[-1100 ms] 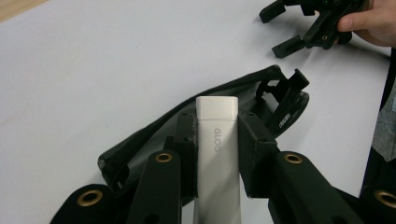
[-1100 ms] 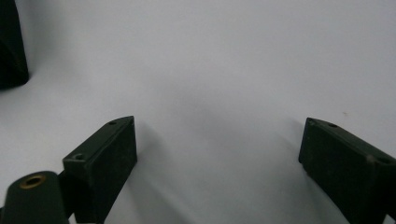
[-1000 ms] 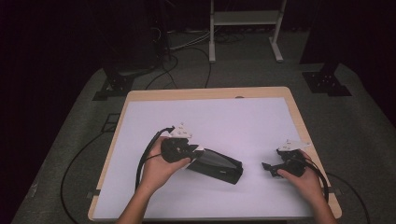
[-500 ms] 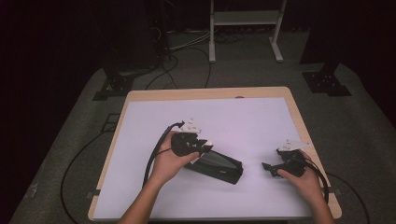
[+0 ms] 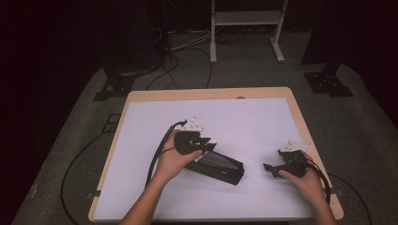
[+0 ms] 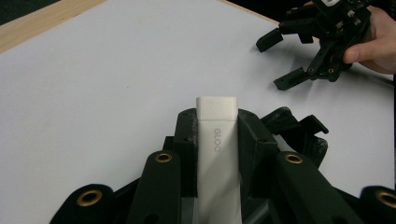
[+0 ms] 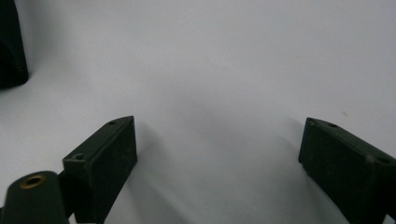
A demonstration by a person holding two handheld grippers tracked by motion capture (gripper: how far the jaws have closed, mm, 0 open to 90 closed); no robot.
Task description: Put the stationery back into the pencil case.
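Note:
My left gripper (image 6: 215, 122) is shut on a white oblong block (image 6: 215, 140) marked "GLOO", which stands up between the jaws. In the high view this gripper (image 5: 205, 146) hovers at the left end of a black case (image 5: 220, 168) that lies slantwise on the white table sheet (image 5: 244, 122). My right gripper (image 5: 273, 168) rests low at the table's right side, pointing left toward the case, open with nothing between its jaws. Its own view shows the wide gap (image 7: 217, 140) over bare sheet. From the left gripper view the right gripper (image 6: 275, 64) appears at top right, held by a hand.
The table's wooden border (image 5: 206, 93) frames the sheet. A dark corner of the black case (image 7: 11, 46) sits at the top left of the right gripper view. Cables (image 5: 157, 159) trail off the table's left side. A metal stand (image 5: 246, 28) is on the floor beyond.
My left hand has carried its gripper and the white block rightward and a little away, from left of the case to over its left end. The right gripper has stayed put.

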